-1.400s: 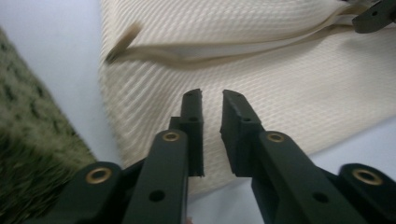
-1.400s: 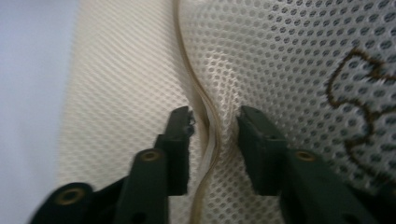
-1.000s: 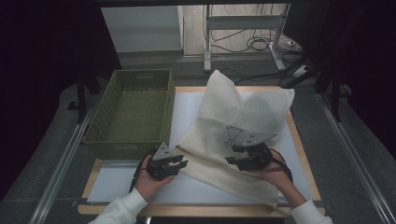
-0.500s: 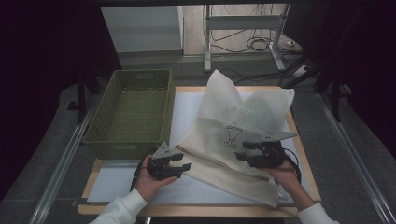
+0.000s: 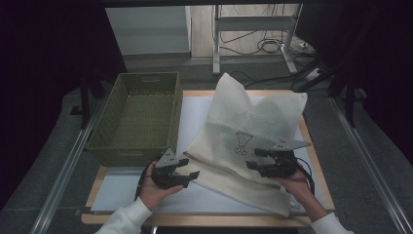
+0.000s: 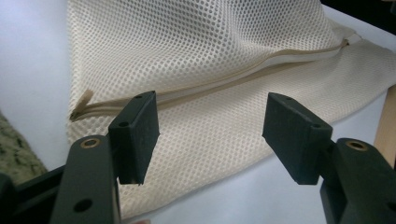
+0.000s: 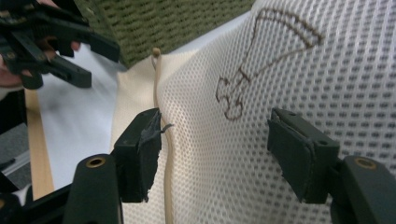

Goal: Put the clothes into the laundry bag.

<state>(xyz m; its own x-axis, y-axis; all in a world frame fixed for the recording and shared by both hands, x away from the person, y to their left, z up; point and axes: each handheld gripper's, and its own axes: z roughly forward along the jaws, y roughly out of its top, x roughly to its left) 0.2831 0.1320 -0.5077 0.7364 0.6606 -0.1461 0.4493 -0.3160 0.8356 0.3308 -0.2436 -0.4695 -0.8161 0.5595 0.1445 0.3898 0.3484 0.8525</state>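
A cream mesh laundry bag (image 5: 253, 114) lies flat on the white mat, with a brown stitched figure (image 5: 242, 141) on it. My left gripper (image 5: 191, 167) sits at the bag's near left corner, jaws apart, and the zipper (image 6: 210, 86) runs across beyond them. My right gripper (image 5: 253, 159) hovers over the bag's right part, jaws wide, facing the mesh (image 7: 280, 93) and the zipper's end (image 7: 161, 93). Both pairs of jaws have just been opening, and neither's pads press on the bag. The left gripper (image 7: 51, 42) also appears far off in the right gripper view.
A green woven basket (image 5: 129, 156) stands empty on the table's left, just behind the left hand. The white mat (image 5: 195, 112) covers a wooden tabletop (image 5: 311, 146). Metal rails run along both sides, and a frame with cables stands beyond the far edge.
Both grippers' jaws stand wider than before. The right gripper has shifted right across the bag. The left hand has stayed put.
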